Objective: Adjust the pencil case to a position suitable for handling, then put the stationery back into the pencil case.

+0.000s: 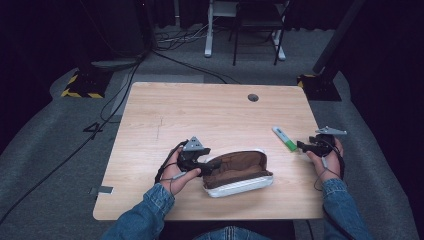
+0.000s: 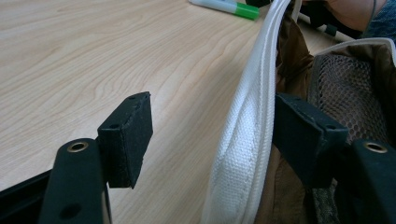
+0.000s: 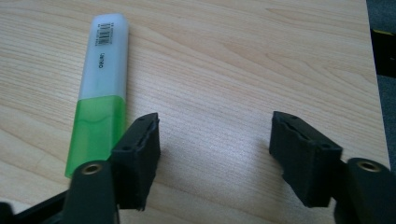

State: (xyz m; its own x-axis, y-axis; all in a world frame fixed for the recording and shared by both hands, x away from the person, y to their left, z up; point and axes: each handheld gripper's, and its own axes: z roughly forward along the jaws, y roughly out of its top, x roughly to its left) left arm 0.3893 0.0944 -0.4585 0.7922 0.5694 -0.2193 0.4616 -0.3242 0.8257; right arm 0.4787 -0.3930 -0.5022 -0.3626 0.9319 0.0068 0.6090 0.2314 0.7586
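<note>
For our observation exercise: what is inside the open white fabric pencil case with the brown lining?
Inside the white fabric pencil case a brown lining and a mesh pocket show. No pens are visible; its bottom and the space behind the near wall are hidden.

The high view looked forward and down over the whole table (image 1: 165,107). Each gripper view sat low and close above the tabletop; both shared the highlighter (image 2: 226,6) near the right edge.

one pouch (image 1: 239,172), one highlighter (image 1: 284,138), two claws (image 1: 216,165)
</note>
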